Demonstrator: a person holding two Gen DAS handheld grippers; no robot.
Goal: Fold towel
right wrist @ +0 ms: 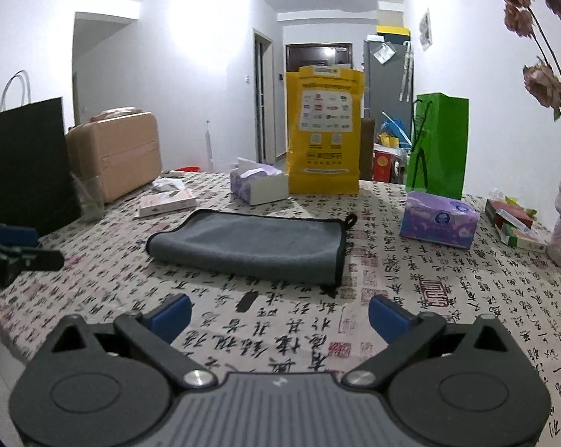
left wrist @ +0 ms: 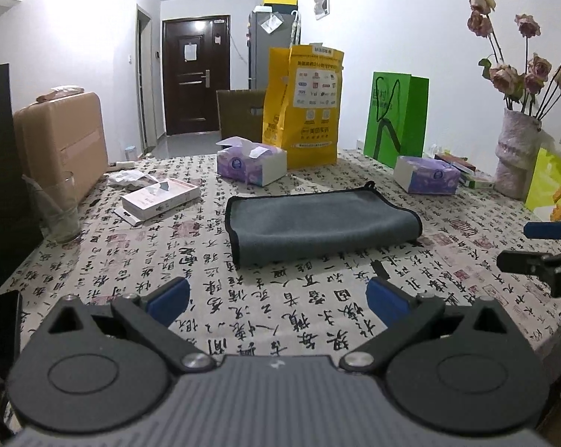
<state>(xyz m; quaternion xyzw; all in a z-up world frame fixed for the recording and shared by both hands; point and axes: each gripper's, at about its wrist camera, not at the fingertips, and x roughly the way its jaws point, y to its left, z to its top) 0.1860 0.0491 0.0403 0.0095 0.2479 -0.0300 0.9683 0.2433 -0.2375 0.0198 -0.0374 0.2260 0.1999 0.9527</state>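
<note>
A calligraphy-print tablecloth point(left wrist: 280, 298) covers the table. The grey towel point(left wrist: 317, 227) lies already doubled near its middle. Left gripper point(left wrist: 276, 298) and right gripper point(right wrist: 278, 316) hover with jaws apart, holding nothing. To fold well, pinch matching bound corners and align edges.

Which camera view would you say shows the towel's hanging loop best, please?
The right wrist view: the hanging loop stands clear at the grey towel far right corner. In the left wrist view the loop shows smaller, at the far edge.
</note>
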